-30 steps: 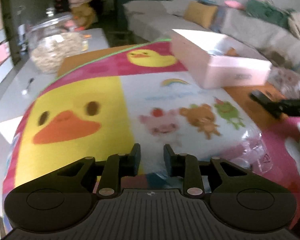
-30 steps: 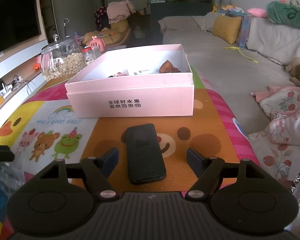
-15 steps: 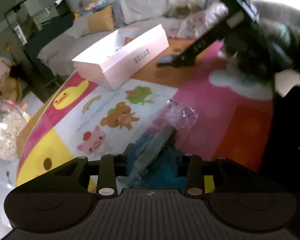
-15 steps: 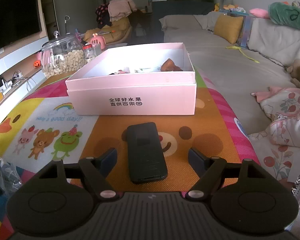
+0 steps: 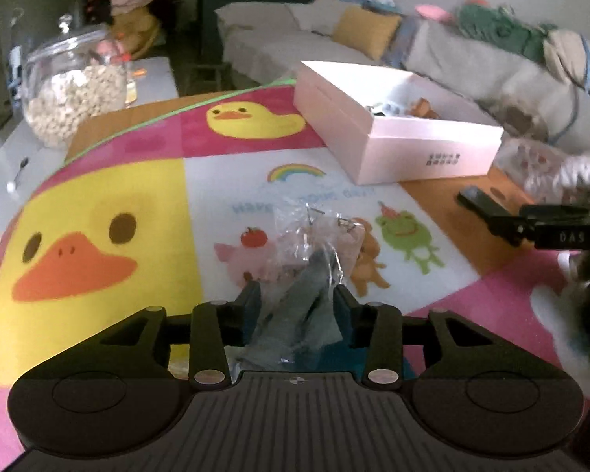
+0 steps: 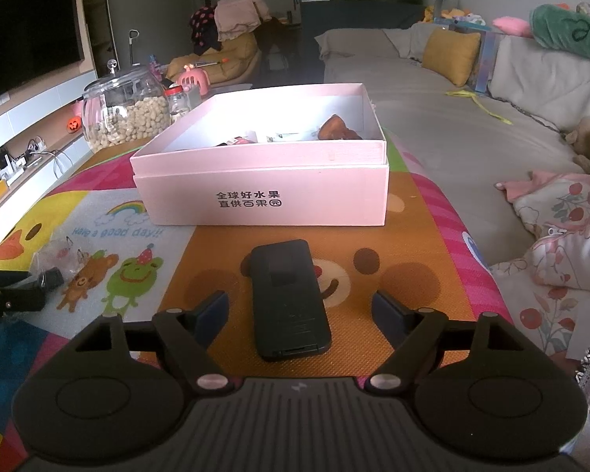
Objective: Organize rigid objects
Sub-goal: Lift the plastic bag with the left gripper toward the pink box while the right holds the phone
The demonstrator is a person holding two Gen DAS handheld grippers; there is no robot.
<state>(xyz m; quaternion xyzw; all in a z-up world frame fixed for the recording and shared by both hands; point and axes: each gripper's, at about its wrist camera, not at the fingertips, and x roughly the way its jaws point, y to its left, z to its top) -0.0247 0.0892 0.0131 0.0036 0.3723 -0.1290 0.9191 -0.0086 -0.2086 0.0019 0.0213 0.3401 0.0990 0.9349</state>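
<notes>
Left wrist view: left gripper [image 5: 297,295] has just been opening; a clear plastic bag [image 5: 314,236] with a dark thing inside sits between the jaws. Can't tell if the pads still press it. Pink box [image 5: 393,145] lies far right on the play mat [image 5: 110,181], a few items already inside. Bag not boxed yet. Free mat between bag and box; the box's near wall is the edge to clear. Glass jar [image 5: 72,98] far left, well out of the path.

Right wrist view: right gripper [image 6: 299,310] jaws stand wide, straddling the black remote [image 6: 289,299] without touching it. Remote lies flat on the mat, just near of the box [image 6: 263,196], not yet picked. Short clear run to the box rim. Mat edge and sofa [image 6: 452,137] to the right; left gripper [image 6: 8,295] far left, well apart.
</notes>
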